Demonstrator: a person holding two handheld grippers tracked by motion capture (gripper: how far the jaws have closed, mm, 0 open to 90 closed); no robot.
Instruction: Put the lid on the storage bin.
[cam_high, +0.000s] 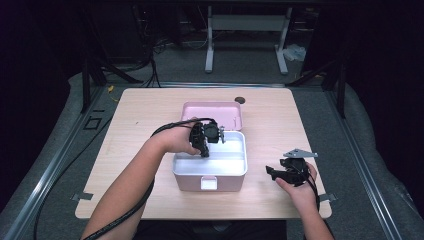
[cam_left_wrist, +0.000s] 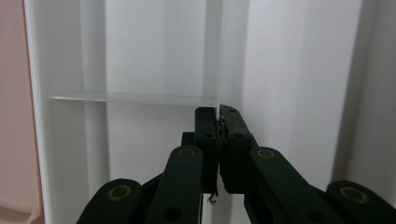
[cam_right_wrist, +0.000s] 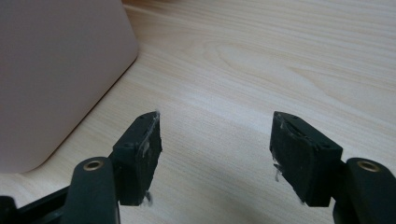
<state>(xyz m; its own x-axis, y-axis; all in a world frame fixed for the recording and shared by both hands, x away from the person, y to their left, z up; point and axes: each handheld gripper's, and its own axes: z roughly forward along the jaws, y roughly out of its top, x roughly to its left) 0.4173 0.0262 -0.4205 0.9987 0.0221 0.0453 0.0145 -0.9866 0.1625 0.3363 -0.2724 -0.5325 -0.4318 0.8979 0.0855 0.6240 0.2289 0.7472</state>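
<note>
Wooden table (cam_high: 150, 107), left tool (cam_high: 204, 140) pinching box's white divider (cam_left_wrist: 212, 56), right tool (cam_high: 281, 172) resting agape

One pink box (cam_high: 209, 176), two claws, one table (cam_high: 150, 107).

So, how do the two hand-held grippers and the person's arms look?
Both the left hand-held gripper and the right hand-held gripper are black, with brass-coloured rivets on their linkages. The right one carries a grey three-cornered plate; a black cable trails from each. The forearms are without sleeves.
</note>
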